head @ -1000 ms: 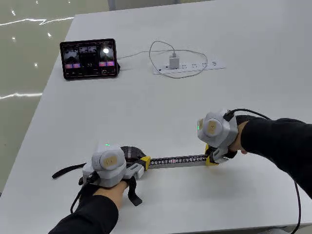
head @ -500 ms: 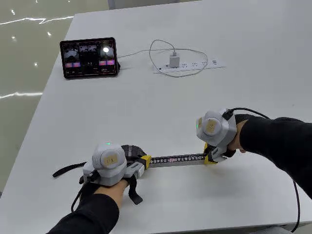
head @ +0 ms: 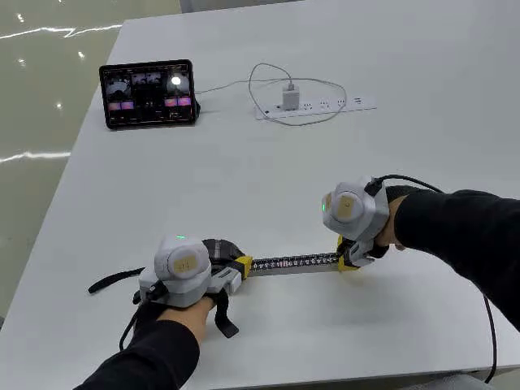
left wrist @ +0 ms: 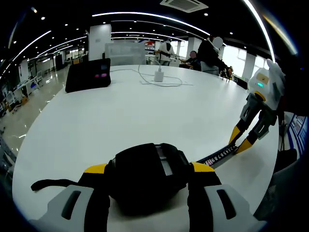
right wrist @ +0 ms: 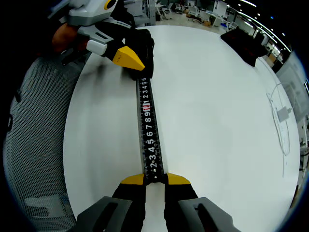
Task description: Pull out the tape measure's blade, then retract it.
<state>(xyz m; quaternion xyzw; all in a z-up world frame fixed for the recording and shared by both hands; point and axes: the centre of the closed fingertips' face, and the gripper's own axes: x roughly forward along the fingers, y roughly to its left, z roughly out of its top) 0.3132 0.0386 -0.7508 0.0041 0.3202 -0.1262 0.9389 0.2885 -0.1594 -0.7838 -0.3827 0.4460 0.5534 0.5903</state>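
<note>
Judging by the short run of numbered tape lying bare on the white table [head: 244, 179], the pull-out step is in hand, or the return has just begun; one moment alone cannot settle which. The blade [head: 294, 262] stretches flat from left to right along the near part of the table. It runs from the black case [head: 221, 253] on the left to the yellow-tipped jaws on the right.

If the pull is the step, the next move calls for the right gripper [head: 348, 262] to draw further right, low and in line with the case so the blade does not kink. The left gripper [head: 236, 272] would need to pin the case against that drag. If it is the return, the right gripper should walk the tip back to the left rather than let it snap home.

In its own view the right gripper [right wrist: 154, 180] has its jaws closed almost to touching, pinching the blade's tip [right wrist: 147, 130] between the yellow pads. The left gripper [left wrist: 149, 169] has its jaws set wider — they clasp the case [left wrist: 147, 176] on both sides, and the case rests on the table with its black strap [head: 114, 282] trailing off to the left.

Far across the table, well apart from the work, stand a tablet [head: 149, 93] and a power strip [head: 317, 107] with a looped cable.
</note>
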